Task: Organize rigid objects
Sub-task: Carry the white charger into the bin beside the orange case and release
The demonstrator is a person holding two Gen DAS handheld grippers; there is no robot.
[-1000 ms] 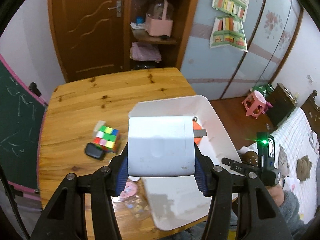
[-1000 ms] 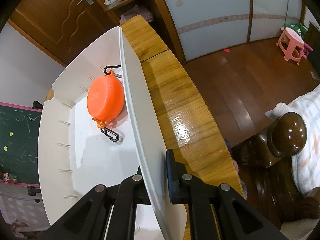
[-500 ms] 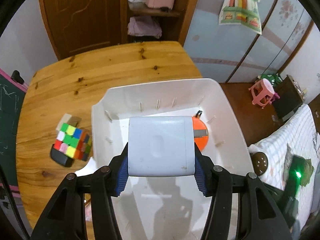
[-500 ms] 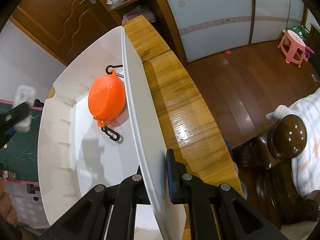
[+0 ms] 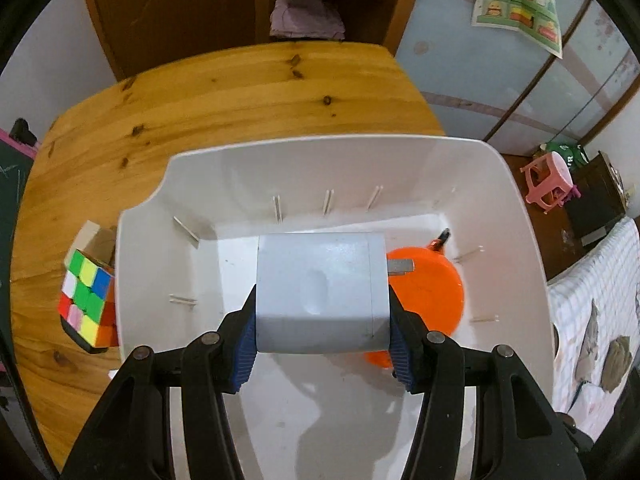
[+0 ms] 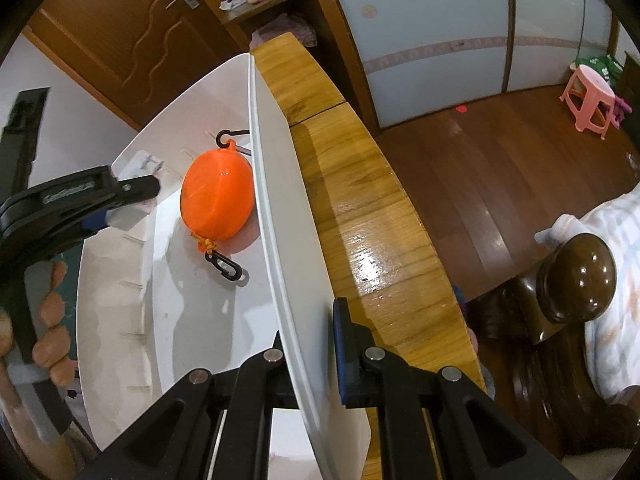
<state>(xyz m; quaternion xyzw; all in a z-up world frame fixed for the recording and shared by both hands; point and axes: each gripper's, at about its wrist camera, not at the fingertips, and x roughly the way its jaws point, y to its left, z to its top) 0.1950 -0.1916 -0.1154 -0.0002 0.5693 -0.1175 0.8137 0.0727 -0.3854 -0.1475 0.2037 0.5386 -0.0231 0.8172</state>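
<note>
My left gripper (image 5: 322,344) is shut on a white plug adapter (image 5: 320,292), whose metal prong points right. It hangs inside the white plastic bin (image 5: 528,248), above the bin's floor. An orange oval float (image 5: 432,280) with black hooks lies in the bin just right of the adapter. In the right wrist view my right gripper (image 6: 308,344) is shut on the bin's right wall (image 6: 276,208). There the float (image 6: 216,200) lies against that wall, and the left gripper (image 6: 120,208) comes in from the left, held by a hand (image 6: 48,340).
A colourful puzzle cube (image 5: 86,300) lies on a dark object on the wooden table (image 5: 200,92), just outside the bin's left wall. The table edge (image 6: 400,240) runs right of the bin. Beyond it are the wooden floor, a pink stool (image 6: 592,100) and a bedpost (image 6: 576,276).
My left gripper has carried the adapter forward and down over the bin, close to the orange float. It now shows in the right wrist view. The right gripper has not moved.
</note>
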